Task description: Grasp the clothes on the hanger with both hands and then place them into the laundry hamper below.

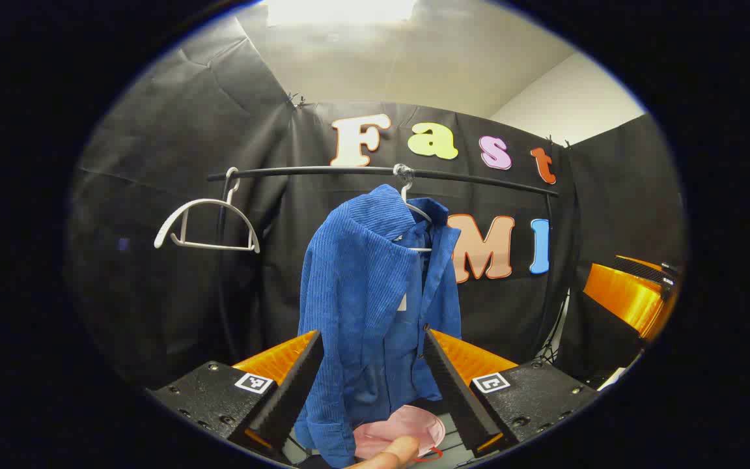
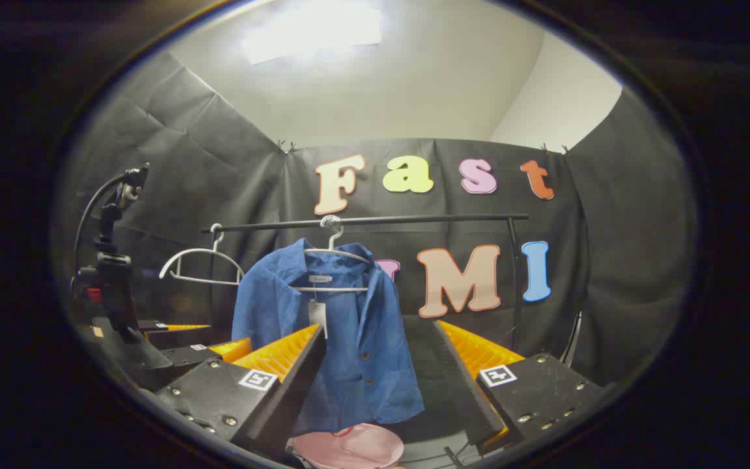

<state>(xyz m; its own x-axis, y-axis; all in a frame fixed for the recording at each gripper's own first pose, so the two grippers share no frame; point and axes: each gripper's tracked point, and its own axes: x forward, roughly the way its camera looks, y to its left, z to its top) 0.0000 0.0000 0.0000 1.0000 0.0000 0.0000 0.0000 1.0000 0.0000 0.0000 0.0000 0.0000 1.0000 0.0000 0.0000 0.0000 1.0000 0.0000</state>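
A blue corduroy shirt (image 1: 375, 306) hangs on a white hanger (image 1: 416, 212) from the black rail (image 1: 323, 172), near the rail's middle; its collar is open, the front falls loose with small dark buttons down the placket, and one shoulder has slid so the cloth bunches to one side; in the right gripper view the same shirt (image 2: 342, 339) shows a pale neck label and a grey tag dangling inside the collar, both too small to read. Below the hem sits a pink laundry hamper (image 1: 401, 433), its rim just under the shirt; in the right gripper view the hamper (image 2: 349, 448) lies low between the fingers.

The left claw (image 1: 372, 384) is spread wide, the shirt hanging in the gap between its fingers but farther off, not pinched; the right claw (image 2: 375, 384) is likewise spread, with the shirt's lower part seen between its fingers, apart from them. The other claw (image 1: 629, 296) shows at the right edge of the left gripper view.

An empty white hanger (image 1: 209, 225) hangs at the rail's end, well apart from the shirt; a black camera stand (image 2: 109, 260) with a curved cable rises at the left of the right gripper view. A fingertip (image 1: 391, 454) shows at the bottom edge of the left gripper view, in front of the hamper.
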